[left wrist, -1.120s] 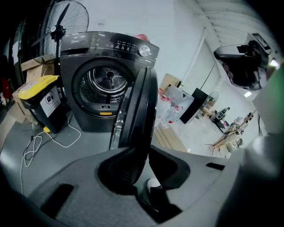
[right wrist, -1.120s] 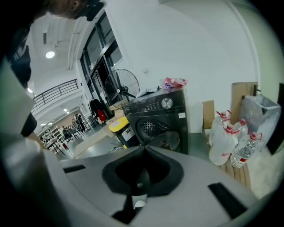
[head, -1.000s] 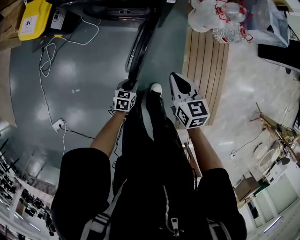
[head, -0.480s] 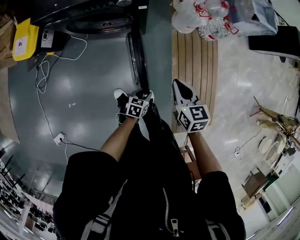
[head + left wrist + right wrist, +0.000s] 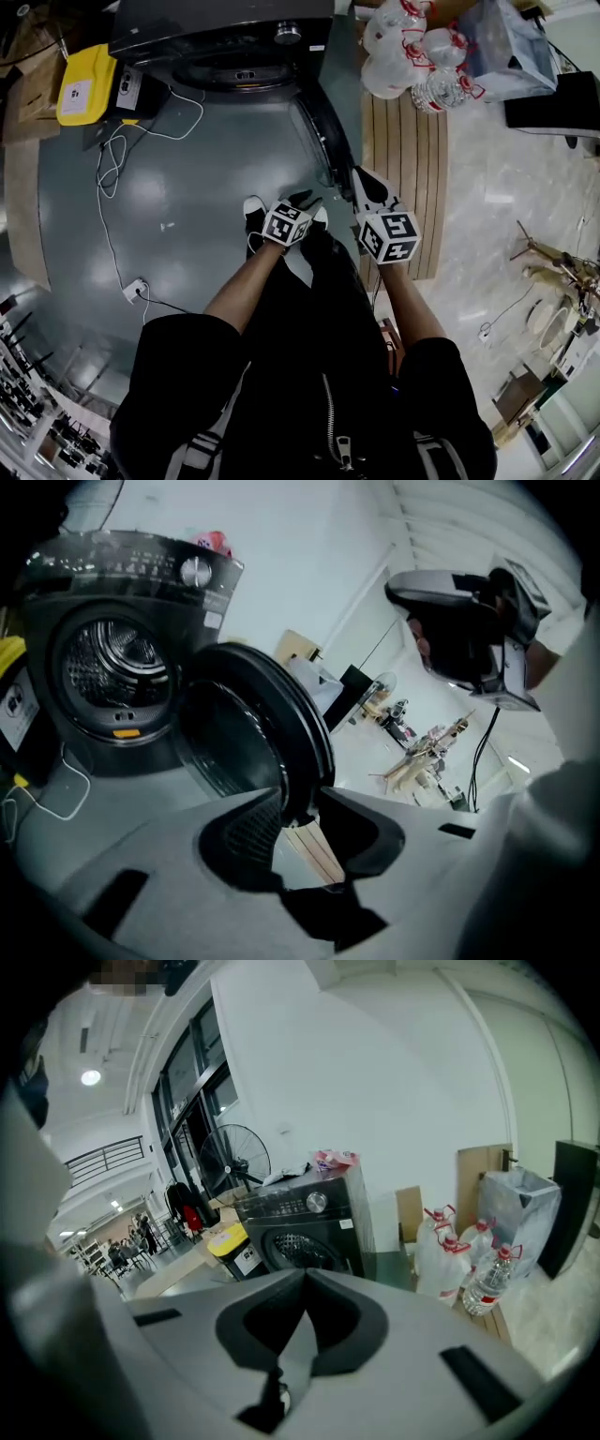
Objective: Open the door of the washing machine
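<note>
Our arms: we are looking down past black clothing at two bare forearms (image 5: 248,286) reaching forward, each one carrying a gripper with a black-and-white marker cube (image 5: 286,223).

Left gripper (image 5: 305,200) (image 5: 300,803): we are holding it with the jaws partly apart. They have just been opening, and the pads are pressing on nothing. The door's edge is lining up with the gap at the tips, and we cannot tell whether it is touching them.

Right gripper (image 5: 360,174) (image 5: 305,1277): we are carrying it just to the right of the left one with its jaw tips together and nothing between them. It is pointing towards the machine.

Round dark-rimmed door (image 5: 323,141) (image 5: 253,724): it is standing swung out from the machine's front towards us, hinged on the right side of the opening. Its free edge is just ahead of the left gripper.

Dark grey front-loading washing machine (image 5: 225,37) (image 5: 112,649) (image 5: 309,1218): it is sitting ahead of us on the glossy grey floor (image 5: 187,216), with its steel drum (image 5: 117,672) showing through the uncovered opening.

Left of the machine: a yellow box (image 5: 84,84) (image 5: 230,1241) is lying beside it, and a white cable (image 5: 108,178) is trailing over the floor.

Right of the machine: a wooden slatted pallet (image 5: 403,169) is running away from us, carrying clear plastic water bottles (image 5: 412,52) (image 5: 450,1246) at its far end.

Farthest off: a standing fan (image 5: 234,1162) is showing behind the machine in the right gripper view.
</note>
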`<state>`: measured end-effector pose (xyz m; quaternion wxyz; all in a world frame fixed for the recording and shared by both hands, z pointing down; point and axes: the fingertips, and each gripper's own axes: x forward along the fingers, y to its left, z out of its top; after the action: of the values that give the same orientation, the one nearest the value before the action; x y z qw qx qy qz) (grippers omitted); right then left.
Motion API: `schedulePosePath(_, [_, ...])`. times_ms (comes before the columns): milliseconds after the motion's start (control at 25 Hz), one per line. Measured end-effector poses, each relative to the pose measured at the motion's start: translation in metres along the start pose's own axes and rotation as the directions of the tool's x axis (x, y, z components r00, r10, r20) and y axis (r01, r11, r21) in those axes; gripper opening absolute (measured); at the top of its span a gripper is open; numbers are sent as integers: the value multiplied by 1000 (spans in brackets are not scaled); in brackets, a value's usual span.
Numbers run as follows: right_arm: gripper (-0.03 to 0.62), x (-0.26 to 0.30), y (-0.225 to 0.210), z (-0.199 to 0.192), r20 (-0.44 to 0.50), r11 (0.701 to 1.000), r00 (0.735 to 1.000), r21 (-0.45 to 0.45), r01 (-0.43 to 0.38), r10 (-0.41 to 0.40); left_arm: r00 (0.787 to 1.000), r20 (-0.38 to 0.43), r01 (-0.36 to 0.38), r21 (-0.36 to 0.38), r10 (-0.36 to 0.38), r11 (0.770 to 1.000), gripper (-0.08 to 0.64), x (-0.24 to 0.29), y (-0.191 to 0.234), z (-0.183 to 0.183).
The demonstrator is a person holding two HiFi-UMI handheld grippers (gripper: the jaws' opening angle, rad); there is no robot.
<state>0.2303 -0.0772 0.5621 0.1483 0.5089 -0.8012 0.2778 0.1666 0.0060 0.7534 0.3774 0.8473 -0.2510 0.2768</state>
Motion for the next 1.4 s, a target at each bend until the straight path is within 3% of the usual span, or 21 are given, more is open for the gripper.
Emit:
schedulePosePath(200, [5, 29, 56, 26, 34, 1000, 999, -8, 26, -26, 979, 154, -145, 74, 133, 987, 2, -98, 62, 58])
schedulePosePath(520, [3, 57, 146, 107, 139, 997, 990, -75, 30, -19, 893, 361, -317, 83, 268, 945, 2, -255, 139, 147])
schedulePosePath(720, [-6, 66, 185, 152, 216, 990, 976, -130, 50, -21, 847, 453, -376, 141, 278, 916, 2, -328, 155, 196])
schedulePosePath(960, [-9, 67, 222, 173, 262, 988, 965, -146, 58, -18, 792, 554, -414, 177, 258, 893, 2, -397, 156, 233])
schedulePosePath(1120, [-9, 66, 235, 182, 280, 983, 960, -169, 69, -19, 778, 578, -418, 184, 246, 890, 2, -414, 156, 243])
schedulePosePath(1400, [-9, 70, 243, 179, 295, 979, 955, -190, 76, -17, 779, 579, -421, 194, 243, 886, 2, -420, 155, 239])
